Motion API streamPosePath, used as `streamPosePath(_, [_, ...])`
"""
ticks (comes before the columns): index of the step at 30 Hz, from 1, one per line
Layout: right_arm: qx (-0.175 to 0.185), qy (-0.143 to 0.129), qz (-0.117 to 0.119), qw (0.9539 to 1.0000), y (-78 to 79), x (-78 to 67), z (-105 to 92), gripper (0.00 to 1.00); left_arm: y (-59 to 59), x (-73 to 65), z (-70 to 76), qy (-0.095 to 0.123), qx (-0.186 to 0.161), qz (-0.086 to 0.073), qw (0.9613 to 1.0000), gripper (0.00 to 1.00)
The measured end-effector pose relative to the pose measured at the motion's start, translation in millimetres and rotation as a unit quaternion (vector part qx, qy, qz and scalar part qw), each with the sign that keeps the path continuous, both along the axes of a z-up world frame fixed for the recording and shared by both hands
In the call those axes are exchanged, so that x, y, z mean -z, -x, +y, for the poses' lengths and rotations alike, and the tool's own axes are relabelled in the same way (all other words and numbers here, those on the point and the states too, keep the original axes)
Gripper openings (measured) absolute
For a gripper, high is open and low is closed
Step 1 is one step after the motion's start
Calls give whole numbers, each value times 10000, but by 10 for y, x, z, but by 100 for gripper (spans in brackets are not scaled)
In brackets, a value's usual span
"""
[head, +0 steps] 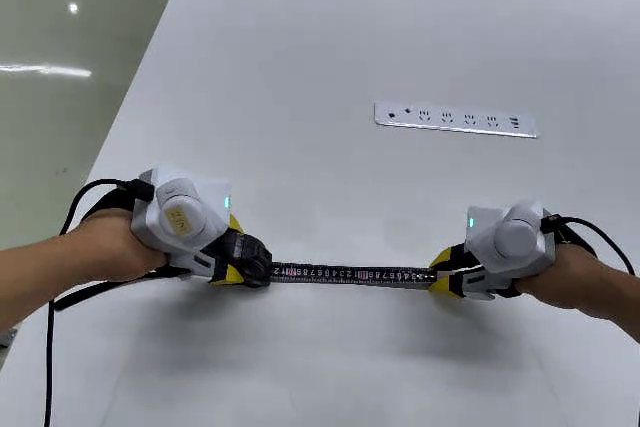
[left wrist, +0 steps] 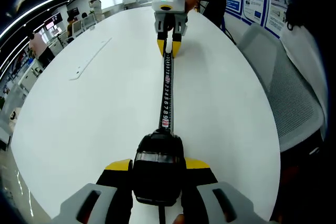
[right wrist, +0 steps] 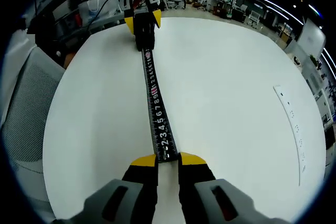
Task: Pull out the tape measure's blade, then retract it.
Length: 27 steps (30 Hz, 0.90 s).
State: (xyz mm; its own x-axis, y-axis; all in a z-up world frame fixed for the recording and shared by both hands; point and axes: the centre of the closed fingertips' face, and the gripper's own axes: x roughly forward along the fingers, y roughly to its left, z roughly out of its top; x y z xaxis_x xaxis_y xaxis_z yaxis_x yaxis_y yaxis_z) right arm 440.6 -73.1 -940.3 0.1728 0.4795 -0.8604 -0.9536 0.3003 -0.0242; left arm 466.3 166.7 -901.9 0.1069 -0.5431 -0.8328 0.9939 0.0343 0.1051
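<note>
Your left gripper (left wrist: 157, 164) clamps the tape measure case (left wrist: 158, 174); your right gripper (right wrist: 168, 159) pinches the blade (right wrist: 155, 98) at its tip. Pull-out looks done; retraction remains.

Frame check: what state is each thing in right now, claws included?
tape measure case, gripped at its sides
blade, pulled out, stretched straight
left claw, shut on the tape measure case
right claw, shut on the blade's tip
power strip, lying flat, nothing plugged in
</note>
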Motion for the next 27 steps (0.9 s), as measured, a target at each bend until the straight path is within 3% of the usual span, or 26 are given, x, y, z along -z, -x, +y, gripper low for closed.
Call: streamPosePath(27, [168,93,-157,9997,-20,-9,-13,15,-14,7,10,113,-85,-64,9999,35])
